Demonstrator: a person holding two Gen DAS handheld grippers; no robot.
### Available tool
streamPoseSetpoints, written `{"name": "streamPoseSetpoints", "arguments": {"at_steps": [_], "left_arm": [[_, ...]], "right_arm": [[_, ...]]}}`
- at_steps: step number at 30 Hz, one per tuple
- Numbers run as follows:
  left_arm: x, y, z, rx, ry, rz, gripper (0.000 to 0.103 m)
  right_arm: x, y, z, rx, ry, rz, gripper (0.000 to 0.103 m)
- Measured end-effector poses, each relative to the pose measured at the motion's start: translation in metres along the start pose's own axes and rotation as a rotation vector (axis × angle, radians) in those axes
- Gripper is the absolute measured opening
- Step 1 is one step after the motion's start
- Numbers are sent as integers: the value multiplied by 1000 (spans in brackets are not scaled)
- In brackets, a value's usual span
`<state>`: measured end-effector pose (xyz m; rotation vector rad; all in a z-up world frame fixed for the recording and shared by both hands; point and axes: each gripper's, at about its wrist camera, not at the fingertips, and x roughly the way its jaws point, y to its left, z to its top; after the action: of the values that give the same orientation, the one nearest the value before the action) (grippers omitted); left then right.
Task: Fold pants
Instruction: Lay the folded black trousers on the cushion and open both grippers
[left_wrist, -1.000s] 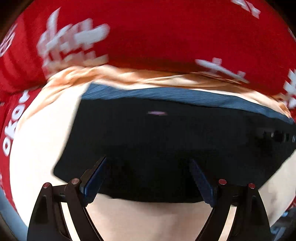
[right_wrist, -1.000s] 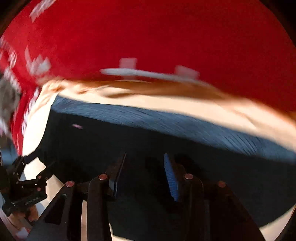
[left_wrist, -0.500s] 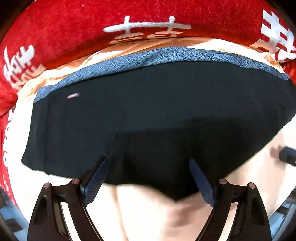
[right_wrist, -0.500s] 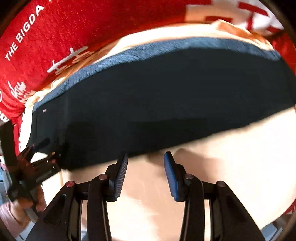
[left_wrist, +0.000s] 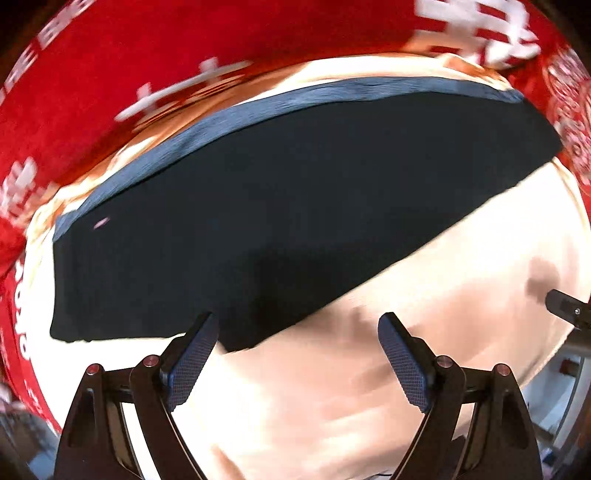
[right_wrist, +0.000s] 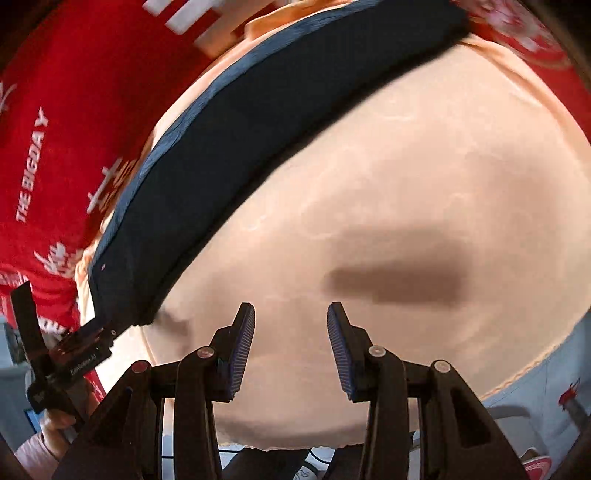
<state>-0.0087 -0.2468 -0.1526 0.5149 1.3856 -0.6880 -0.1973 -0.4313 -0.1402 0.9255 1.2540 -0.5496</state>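
Pants (left_wrist: 295, 206) flat ahead of left gripper (left_wrist: 297, 354), right gripper (right_wrist: 290, 347); fingers apart, empty.

Matt black cloth pants (left_wrist: 295, 206) with ribbed grey waistband lie on smooth peach cloth (left_wrist: 424, 332).

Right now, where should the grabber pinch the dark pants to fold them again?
Probably the near corner of the pants, just ahead of the left gripper. Come in low from the front edge, over the peach cloth. The pants lie flat, so only a thin loose edge fits between the open fingers, and that corner pokes out toward them.
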Motion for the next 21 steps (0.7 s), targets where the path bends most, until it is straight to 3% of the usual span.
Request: {"name": "streamPoseSetpoints", "arguments": {"at_steps": [10, 21], "left_arm": [[-2, -79, 44, 87, -26, -39, 89], [10, -118, 81, 100, -8, -44, 89]], "right_arm": [[-14, -49, 23, 74, -43, 15, 45], [-15, -95, 49, 123, -39, 25, 45]]}}
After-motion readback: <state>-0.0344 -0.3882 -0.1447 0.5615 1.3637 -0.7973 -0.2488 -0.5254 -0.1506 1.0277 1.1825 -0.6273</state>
